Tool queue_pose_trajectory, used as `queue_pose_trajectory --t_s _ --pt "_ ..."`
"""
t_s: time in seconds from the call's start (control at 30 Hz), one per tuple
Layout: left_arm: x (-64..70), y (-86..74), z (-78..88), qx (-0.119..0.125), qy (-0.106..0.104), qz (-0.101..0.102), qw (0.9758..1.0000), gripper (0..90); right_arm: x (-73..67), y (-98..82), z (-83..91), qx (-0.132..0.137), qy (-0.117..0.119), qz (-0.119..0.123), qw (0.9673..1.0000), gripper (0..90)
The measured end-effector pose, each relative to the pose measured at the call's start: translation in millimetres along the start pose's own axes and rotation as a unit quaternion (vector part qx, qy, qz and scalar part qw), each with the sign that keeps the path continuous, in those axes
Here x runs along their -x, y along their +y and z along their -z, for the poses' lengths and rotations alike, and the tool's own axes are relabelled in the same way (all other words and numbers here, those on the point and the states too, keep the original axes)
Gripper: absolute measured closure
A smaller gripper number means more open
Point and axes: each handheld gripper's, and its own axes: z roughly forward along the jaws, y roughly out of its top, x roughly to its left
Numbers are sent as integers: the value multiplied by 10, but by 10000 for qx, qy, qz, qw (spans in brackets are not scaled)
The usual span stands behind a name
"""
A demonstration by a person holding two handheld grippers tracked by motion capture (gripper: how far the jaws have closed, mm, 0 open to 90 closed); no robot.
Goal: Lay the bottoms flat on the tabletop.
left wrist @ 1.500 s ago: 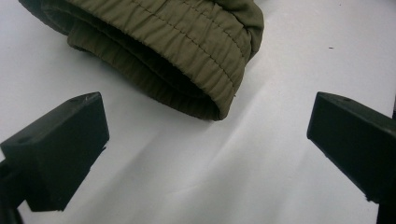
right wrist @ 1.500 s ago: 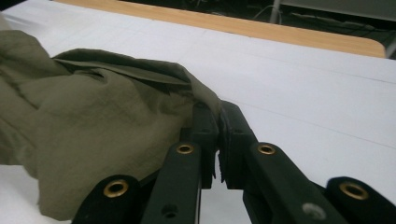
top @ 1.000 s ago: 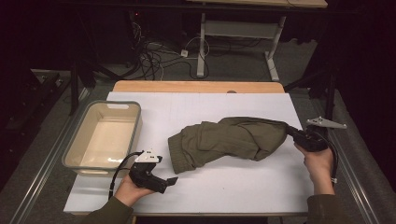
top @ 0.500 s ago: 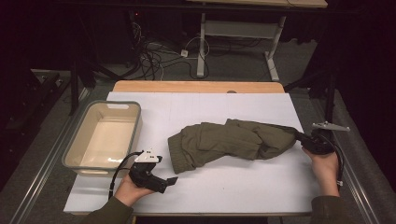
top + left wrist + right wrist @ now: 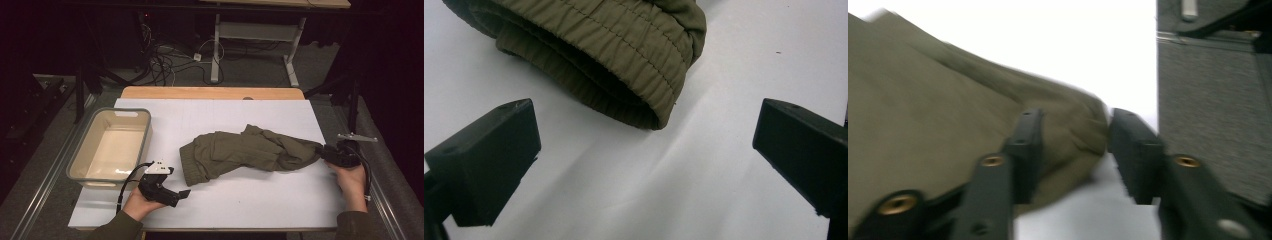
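An olive green garment (image 5: 245, 150) lies crumpled across the middle of the white table (image 5: 250, 205), stretched out to the right. My right gripper (image 5: 326, 153) is at its right end, shut on a bunch of the cloth. In the right gripper view the garment (image 5: 923, 115) fills the gap of the right gripper (image 5: 1075, 135). My left gripper (image 5: 180, 195) rests low on the table just left of the garment's elastic hem, open and holding nothing. In the left gripper view the ribbed hem (image 5: 624, 55) lies just beyond the left gripper (image 5: 644, 145), not touching it.
A beige plastic bin (image 5: 145, 135) stands empty at the table's left side. A wooden strip (image 5: 210, 92) runs along the far edge. Grey flooring (image 5: 1208, 100) lies right past the table's right edge, close to my right gripper.
My right gripper has pulled the garment's end to the right and toward the near edge, stretching the cloth out. The left gripper has stayed put.
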Motion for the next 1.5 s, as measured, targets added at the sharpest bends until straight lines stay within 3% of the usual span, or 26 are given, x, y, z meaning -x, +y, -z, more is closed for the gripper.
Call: queue_pose_trajectory --t_s 0.23,0.33,0.47,0.73,1.0,1.17,1.33,1.5 --pt "1 1 -2 -3 -6 -7 10000 0 -183 172 191 220 342 214 9989 461" --pt "1 1 -3 -7 -7 -13 10000 0 -307 235 236 246 609 357 9972 428" --pt "3 2 -4 -8 -8 -17 10000 0 -543 308 285 261 843 747 9933 394" --pt "5 3 -7 -7 -16 -22 10000 0 -1084 402 281 161 1479 1379 9792 383" --pt "5 4 -4 2 -24 -19 10000 0 -1544 486 236 202 1963 1712 9653 428" --pt "6 5 -6 8 -33 -11 10000 0 -1777 530 139 159 2165 1929 9569 444" --pt "3 4 -7 9 -43 -2 10000 0 -1961 558 22 73 2363 1993 9510 462" --pt "5 5 -10 11 -50 -2 10000 0 -2156 560 -98 -53 2552 2206 9414 470"
